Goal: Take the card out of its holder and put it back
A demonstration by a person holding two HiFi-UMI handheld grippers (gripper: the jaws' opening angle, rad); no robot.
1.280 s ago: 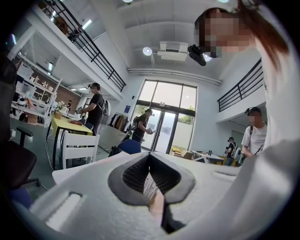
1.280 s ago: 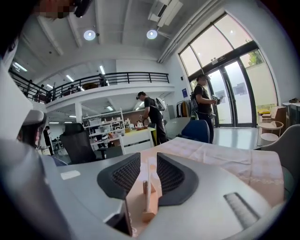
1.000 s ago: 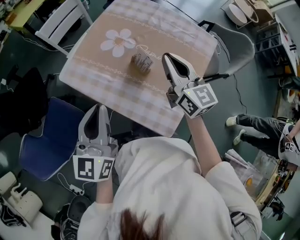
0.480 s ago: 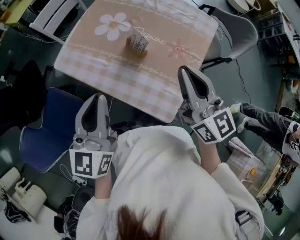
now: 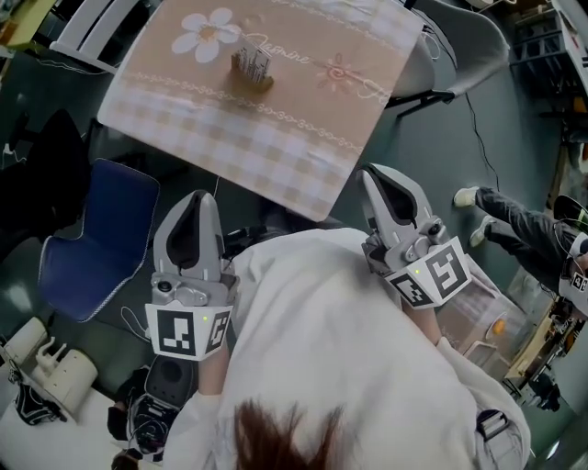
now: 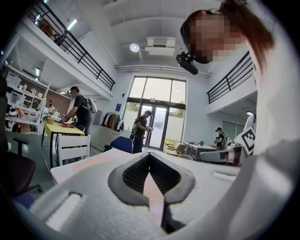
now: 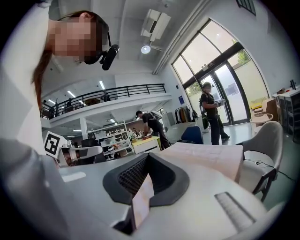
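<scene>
The card holder (image 5: 250, 66), a small pale stand with a card upright in it, sits on the flower-patterned tablecloth (image 5: 303, 138) at the top of the head view. Both grippers are held back from the table, close to the person's body. My left gripper (image 5: 200, 198) is off the table's near edge, shut, with nothing in it; in its own view the left gripper (image 6: 150, 154) has its tips together. My right gripper (image 5: 374, 174) is beyond the table's near right corner, also shut and holding nothing. The right gripper (image 7: 147, 157) points at the table's edge (image 7: 211, 159).
A blue chair (image 5: 87, 243) stands left of the table's near side, a grey chair (image 5: 459, 46) at its far right and a white chair (image 5: 92, 27) at its far left. Someone's legs (image 5: 514, 220) stretch in from the right. Several people stand in the hall behind.
Both grippers have drawn back from the table toward the person's body. The right one, earlier over the cloth near the holder, is now off the table. The holder stays put.
</scene>
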